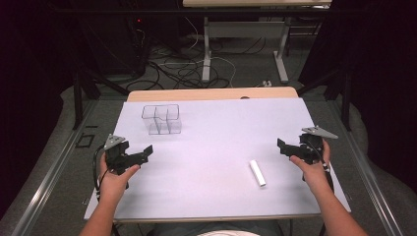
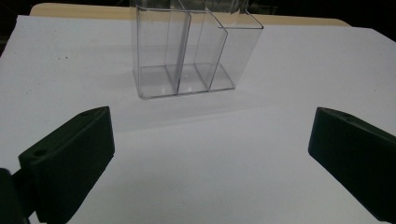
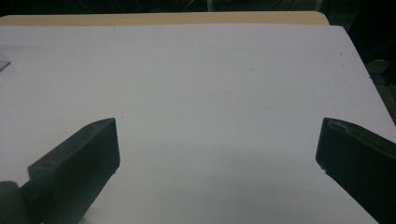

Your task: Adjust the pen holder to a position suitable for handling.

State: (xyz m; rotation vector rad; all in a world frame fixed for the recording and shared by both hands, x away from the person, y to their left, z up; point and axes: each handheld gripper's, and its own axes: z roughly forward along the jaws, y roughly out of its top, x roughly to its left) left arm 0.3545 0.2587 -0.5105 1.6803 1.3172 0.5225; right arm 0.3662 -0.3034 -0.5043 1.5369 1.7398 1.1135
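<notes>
A clear plastic organizer [image 1: 162, 119] with three compartments stands upright on the white table cover [image 1: 216, 128], toward the back left. In the left gripper view the clear organizer [image 2: 187, 51] rises just beyond the two wide-apart black jaws. My left gripper [image 1: 142, 153] hovers open at the table's left edge, in front of the organizer. A small white stick-shaped piece [image 1: 257, 172] lies flat at the front right. My right gripper [image 1: 284, 146] is open at the right edge, a little right of and behind the white piece. Nothing sits between either pair of jaws.
The wooden table edge [image 1: 211, 93] shows behind the white cover. Beyond it are cables [image 1: 182, 69] on the floor and the legs of another table [image 1: 206, 49]. Dark metal rails [image 1: 54, 167] run along both sides of the table.
</notes>
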